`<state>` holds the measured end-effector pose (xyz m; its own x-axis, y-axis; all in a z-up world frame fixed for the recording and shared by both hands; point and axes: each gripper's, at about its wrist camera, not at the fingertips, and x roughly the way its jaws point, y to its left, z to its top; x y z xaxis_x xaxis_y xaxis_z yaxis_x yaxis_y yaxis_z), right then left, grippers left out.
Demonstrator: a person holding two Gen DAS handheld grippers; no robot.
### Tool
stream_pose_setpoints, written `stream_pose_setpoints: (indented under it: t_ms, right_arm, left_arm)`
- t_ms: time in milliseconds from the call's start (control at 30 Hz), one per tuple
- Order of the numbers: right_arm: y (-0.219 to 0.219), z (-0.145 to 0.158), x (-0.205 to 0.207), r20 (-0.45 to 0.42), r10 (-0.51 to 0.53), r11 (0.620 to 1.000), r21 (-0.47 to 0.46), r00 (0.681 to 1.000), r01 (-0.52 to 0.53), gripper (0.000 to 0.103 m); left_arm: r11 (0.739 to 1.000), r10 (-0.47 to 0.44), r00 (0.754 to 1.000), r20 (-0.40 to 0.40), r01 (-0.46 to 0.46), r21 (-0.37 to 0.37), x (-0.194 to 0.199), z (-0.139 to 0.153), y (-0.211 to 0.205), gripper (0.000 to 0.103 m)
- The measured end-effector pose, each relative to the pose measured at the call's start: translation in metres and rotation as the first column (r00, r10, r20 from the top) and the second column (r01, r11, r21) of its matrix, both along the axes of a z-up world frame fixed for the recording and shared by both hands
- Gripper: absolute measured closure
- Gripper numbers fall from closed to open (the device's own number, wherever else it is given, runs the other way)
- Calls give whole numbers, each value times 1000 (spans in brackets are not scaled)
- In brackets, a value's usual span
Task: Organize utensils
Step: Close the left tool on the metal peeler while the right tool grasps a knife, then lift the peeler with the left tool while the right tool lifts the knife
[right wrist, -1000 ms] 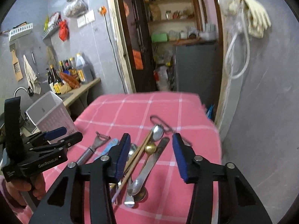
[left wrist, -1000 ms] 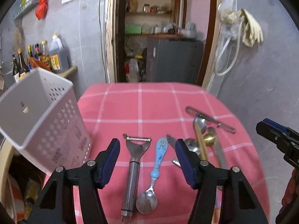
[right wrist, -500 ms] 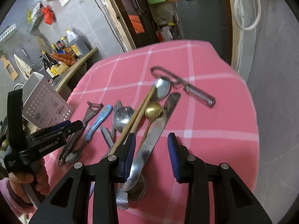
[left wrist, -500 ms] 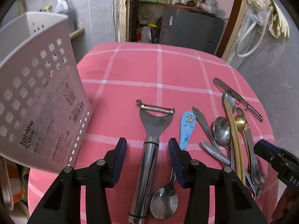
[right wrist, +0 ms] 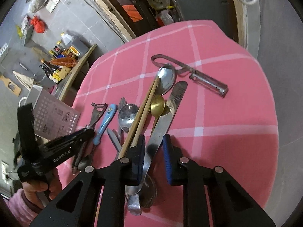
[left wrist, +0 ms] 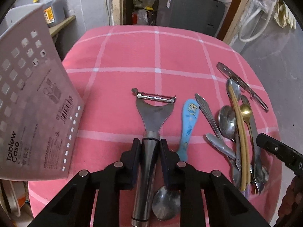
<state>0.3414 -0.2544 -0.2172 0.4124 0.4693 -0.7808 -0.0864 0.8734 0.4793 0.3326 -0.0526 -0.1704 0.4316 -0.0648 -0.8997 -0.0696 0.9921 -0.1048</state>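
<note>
My left gripper [left wrist: 150, 145] is shut on the handle of a steel Y-peeler [left wrist: 154, 111] that lies on the pink checked cloth. A blue-handled spoon [left wrist: 187, 126] lies just to its right. My right gripper [right wrist: 153, 141] straddles a long steel utensil [right wrist: 164, 117] in the pile, with a gap at the right pad. The pile holds chopsticks [right wrist: 144, 109], a gold spoon [right wrist: 157, 104] and steel spoons [right wrist: 127, 115]. The white perforated utensil case [left wrist: 32, 113] stands at the left.
A straight steel peeler [right wrist: 200, 77] lies apart at the far right of the cloth. The table's edge [right wrist: 272, 113] drops off on the right, near a grey wall. A shelf with bottles [right wrist: 64, 56] stands beyond the case.
Both grippers have dropped to the table and narrowed. The left has closed onto the Y-peeler's handle. The right has moved down over the long steel utensil.
</note>
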Motion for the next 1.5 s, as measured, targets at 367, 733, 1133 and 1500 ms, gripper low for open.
stream_pose_setpoints:
  t_ms: [367,733,1133,1500]
  right_arm:
    - [-2,-30,23,-148,-115,977,164,982,139,98]
    - [1,-30,-14,-173,-111,954,256,979,153,101]
    - [5,-30,-10,-179,-75,977,183,981,108,97]
    - [11,-37,2,-290,-158,958,187,944,218,94]
  left_arm:
    - [996,-59,987,-153,47,-77,25,2,-7,84]
    - [990,-75,984,-161,54,-129,0,11,-15,85]
    - [978,-103,980,-172,69,-195,-21,2,3,85]
    - [969,-134,977,-168,94,-229,-22,0,7,85]
